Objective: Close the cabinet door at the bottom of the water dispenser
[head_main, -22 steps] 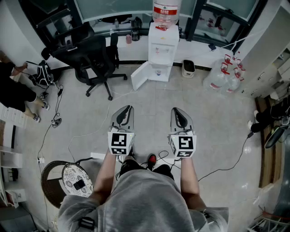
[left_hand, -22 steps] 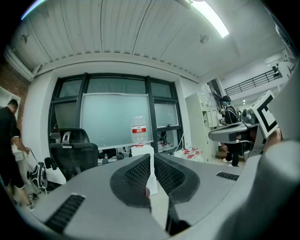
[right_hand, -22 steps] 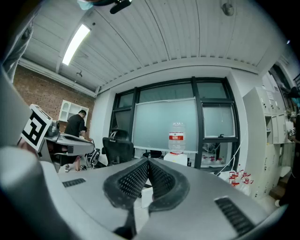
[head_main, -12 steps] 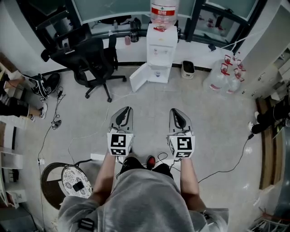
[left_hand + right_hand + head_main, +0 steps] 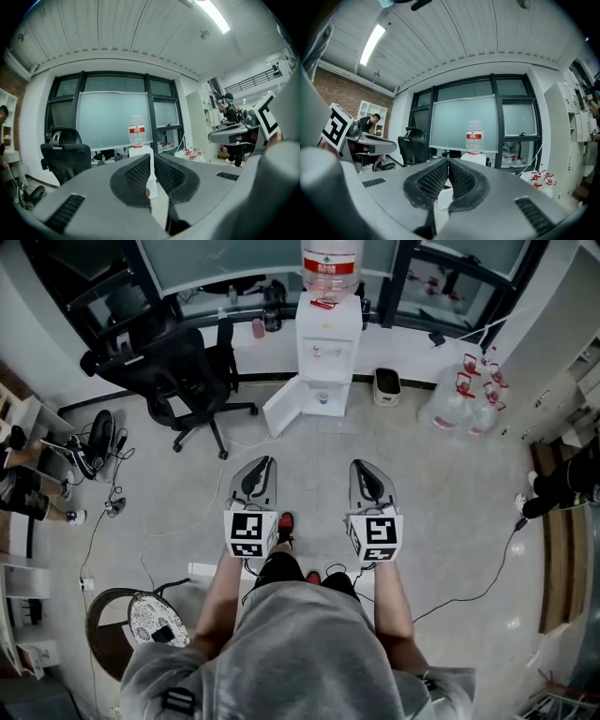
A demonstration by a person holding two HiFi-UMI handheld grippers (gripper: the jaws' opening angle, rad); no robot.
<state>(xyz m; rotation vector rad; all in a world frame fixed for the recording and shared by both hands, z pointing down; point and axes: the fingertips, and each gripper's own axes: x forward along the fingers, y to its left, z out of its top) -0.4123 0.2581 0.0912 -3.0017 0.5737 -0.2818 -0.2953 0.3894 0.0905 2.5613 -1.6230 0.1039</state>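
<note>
Against the far wall, below the window, the door [image 5: 286, 407] at the foot of the dispenser [image 5: 328, 338] stands swung wide open towards the picture's left, with nothing touching it. Its angle looks the same as a second ago. What has changed is the person's place. The dispenser and its door sit slightly lower and larger in the head view, and a red shoe [image 5: 285, 524] now shows on the floor between the two grippers, further forward than before. I read that as a step taken towards the dispenser, so the task is in its approach and the closing itself has not begun. The left gripper [image 5: 266, 463] and the right gripper [image 5: 362, 466] keep their posture, side by side at waist height, pointing almost level at the dispenser and well apart from it. Each gripper's own view shows its jaws clenched together with nothing between them, and the white dispenser is straight ahead beyond the tips. Bare floor lies between the person and the door. The chair [image 5: 173, 367] stands near the door's free edge, so the person may have to come in from the front. The left gripper is on the door's side and seems the likelier one to push its outer face home.
</note>
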